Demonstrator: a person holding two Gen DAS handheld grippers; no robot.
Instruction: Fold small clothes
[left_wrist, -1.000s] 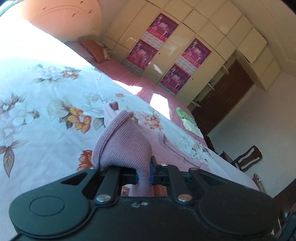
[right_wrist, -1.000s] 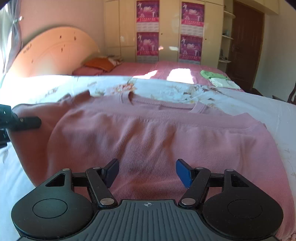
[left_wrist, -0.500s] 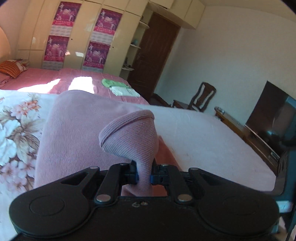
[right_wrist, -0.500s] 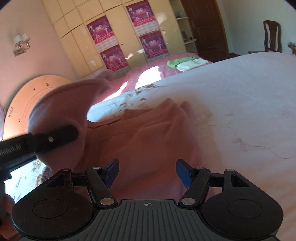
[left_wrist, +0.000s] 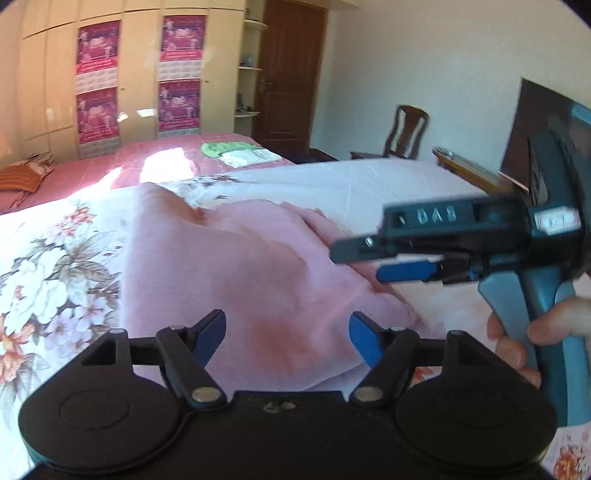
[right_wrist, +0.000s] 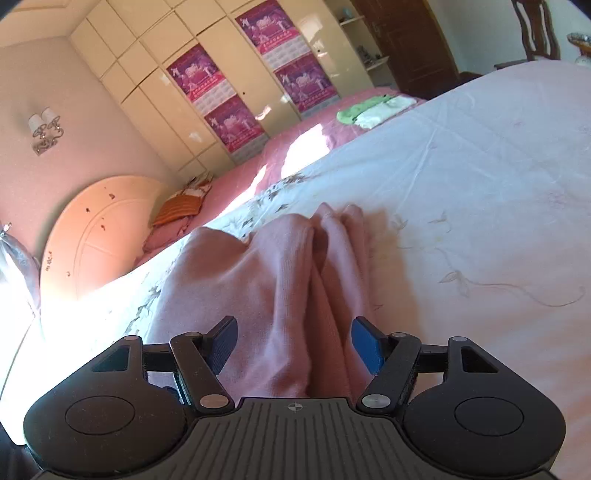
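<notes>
The pink sweater (left_wrist: 236, 280) lies folded over on the bed (left_wrist: 388, 188), partly on its floral sheet (left_wrist: 48, 280), well back from the far edge. The left gripper (left_wrist: 286, 332) has just been opening its jaws; they stand apart with nothing pinched, the cloth lying beneath them. The right gripper (right_wrist: 293, 343) hovers over the sweater's bunched folds, jaws spread, grasping nothing.

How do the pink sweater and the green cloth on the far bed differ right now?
The pink sweater lies close under both grippers on the floral sheet; the green cloth sits far off on the pink bedspread. The sweater looks large, with loose folds; the cloth looks small and flat. Nothing grips either one.
</notes>
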